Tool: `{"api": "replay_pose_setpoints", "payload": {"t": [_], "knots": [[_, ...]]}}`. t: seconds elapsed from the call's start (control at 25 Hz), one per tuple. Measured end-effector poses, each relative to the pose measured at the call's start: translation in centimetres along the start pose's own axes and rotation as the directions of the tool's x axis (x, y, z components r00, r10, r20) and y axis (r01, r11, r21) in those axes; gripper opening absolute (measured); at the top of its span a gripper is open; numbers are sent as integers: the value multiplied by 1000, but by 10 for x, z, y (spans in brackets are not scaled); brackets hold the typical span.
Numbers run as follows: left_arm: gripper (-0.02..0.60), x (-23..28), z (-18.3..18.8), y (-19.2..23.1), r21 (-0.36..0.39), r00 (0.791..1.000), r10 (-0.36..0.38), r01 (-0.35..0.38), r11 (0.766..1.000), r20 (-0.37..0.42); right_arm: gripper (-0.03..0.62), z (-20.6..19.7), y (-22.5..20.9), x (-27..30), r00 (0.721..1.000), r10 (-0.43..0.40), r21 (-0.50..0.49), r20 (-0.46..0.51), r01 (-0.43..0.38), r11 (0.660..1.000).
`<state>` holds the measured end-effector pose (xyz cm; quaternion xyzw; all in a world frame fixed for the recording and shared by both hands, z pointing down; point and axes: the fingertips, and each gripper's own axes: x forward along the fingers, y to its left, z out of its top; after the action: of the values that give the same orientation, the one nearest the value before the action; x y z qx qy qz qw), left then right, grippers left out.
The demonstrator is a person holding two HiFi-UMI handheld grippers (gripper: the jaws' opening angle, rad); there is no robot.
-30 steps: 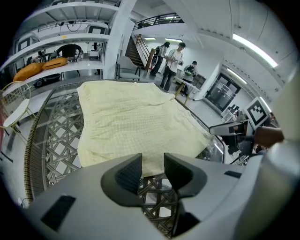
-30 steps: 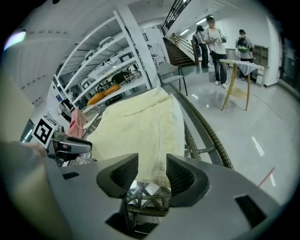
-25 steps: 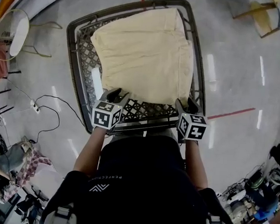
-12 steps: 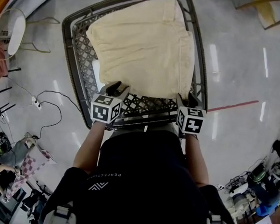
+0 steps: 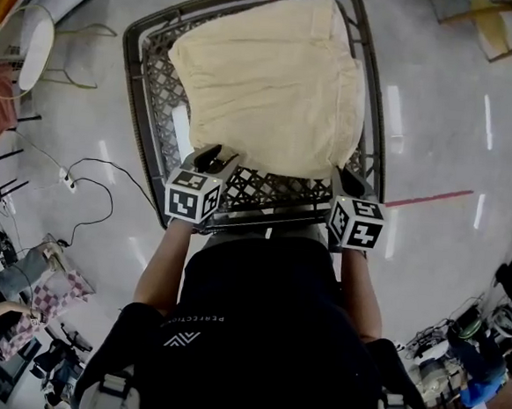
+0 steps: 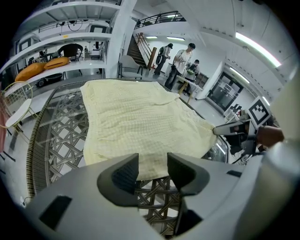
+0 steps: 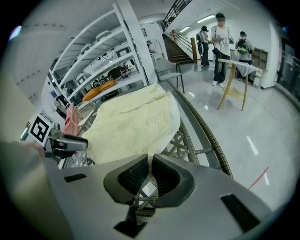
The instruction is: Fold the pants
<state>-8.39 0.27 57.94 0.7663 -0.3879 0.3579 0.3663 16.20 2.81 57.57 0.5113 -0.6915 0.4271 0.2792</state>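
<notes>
Fingers (image 7: 132,177) of our right gripper (image 7: 149,174) have just closed and now pinch the near right corner of one pair of cream pants (image 5: 270,86). Our left gripper (image 6: 152,171), the second of two, has just been widening. Its jaws stand apart, with the near hem in the gap, unpressed. Beyond both, the pants lie flat on one woven lattice table (image 5: 131,83).

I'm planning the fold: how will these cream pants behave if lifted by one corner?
Probably floppy: the pants lie flat with soft wrinkles on the lattice table. Likely light: the right gripper, whose jaws have just closed on a corner, gathers it into a thin pinch. The waffle texture should resist slipping.
</notes>
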Motion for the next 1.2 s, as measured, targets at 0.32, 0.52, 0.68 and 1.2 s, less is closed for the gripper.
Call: {"api": "replay_pose_setpoints", "payload": {"t": [0.32, 0.52, 0.68, 1.2], "knots": [[209, -10, -2, 7, -14, 999, 14, -13, 1000, 40, 52, 46, 15, -16, 995, 56, -53, 76, -52, 997], [216, -16, 2, 11, 17, 998, 14, -15, 1000, 57, 52, 70, 17, -16, 993, 66, -88, 97, -57, 994], [229, -21, 5, 16, 72, 998, 16, -20, 997, 69, 52, 92, 13, -20, 991, 57, -120, 119, -43, 992], [276, -1, -1, 28, 212, 998, 19, -6, 977, -59, 52, 134, 16, -16, 990, 86, -161, 114, -67, 985]]}}
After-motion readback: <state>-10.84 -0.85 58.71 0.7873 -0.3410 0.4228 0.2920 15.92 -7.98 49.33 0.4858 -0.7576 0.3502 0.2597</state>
